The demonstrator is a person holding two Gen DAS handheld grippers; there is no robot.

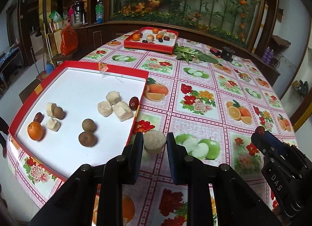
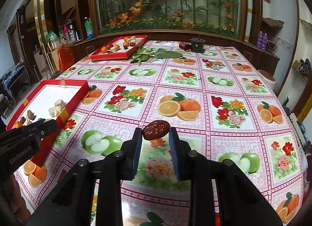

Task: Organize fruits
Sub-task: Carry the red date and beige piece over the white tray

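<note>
My left gripper (image 1: 154,142) is shut on a pale beige fruit chunk (image 1: 154,141), just right of the near red tray (image 1: 109,67). On that tray's white floor lie an orange (image 1: 35,130), brown round fruits (image 1: 87,138), pale chunks (image 1: 114,105) and red dates (image 1: 134,103). My right gripper (image 2: 155,135) is shut on a wrinkled red date (image 2: 155,130) above the tablecloth. In the left wrist view the right gripper (image 1: 260,133) shows at the right edge with the date at its tip. A far red tray (image 1: 148,45) holds more mixed fruit.
A fruit-patterned tablecloth (image 2: 175,81) covers the table. Green leaves (image 1: 192,53) lie beside the far tray, with a black device (image 1: 227,52) and a small red object (image 1: 214,50) near them. A glass case of flowers stands behind the table. The table's edge drops off at left.
</note>
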